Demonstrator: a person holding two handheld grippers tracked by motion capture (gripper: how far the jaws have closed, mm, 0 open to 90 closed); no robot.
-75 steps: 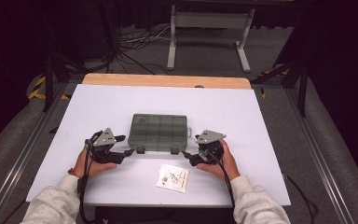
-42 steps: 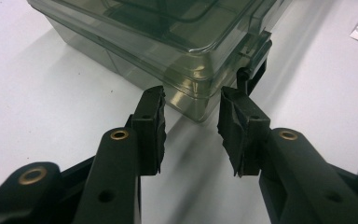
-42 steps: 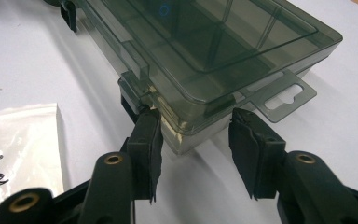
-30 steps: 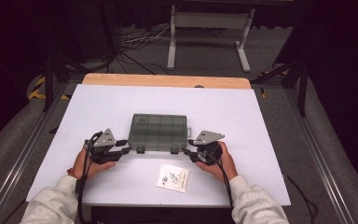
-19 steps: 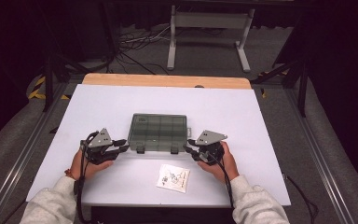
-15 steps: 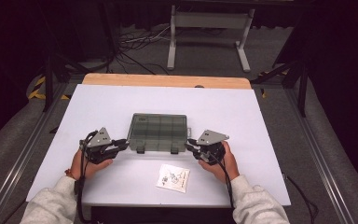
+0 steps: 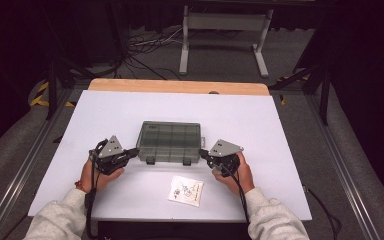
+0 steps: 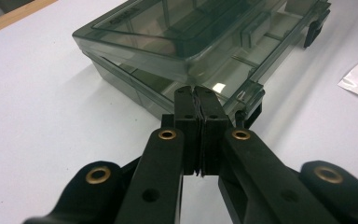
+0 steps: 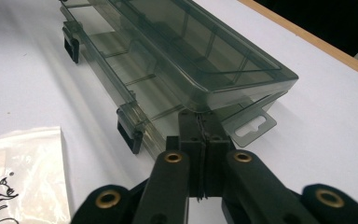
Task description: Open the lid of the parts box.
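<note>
A smoky see-through compartment box [image 7: 169, 141] lies at the middle of the white table. In both gripper views its lid [image 8: 182, 35] sits slightly raised over the base [image 9: 121, 70]. My left gripper [image 7: 135, 150] is shut, and its tips [image 8: 196, 91] press against the box's front left corner, just under the lid's edge. At the front right corner my right gripper [image 7: 201, 152] is also shut, its tips [image 9: 198, 114] under the lid's rim beside the clear hang tab [image 9: 251, 126]. Nothing shows between either pair of jaws.
A small clear bag with a printed slip [image 7: 186, 190] lies near the table's front edge, between my hands. Two black latches [image 7: 150, 161] sit on the box's front side. A wooden strip [image 7: 180, 86] borders the far edge of the white table top [image 7: 280, 125].
Both grippers have shifted slightly, and their tips now rest at the box's front corners. The box and the bag have stayed in place.
</note>
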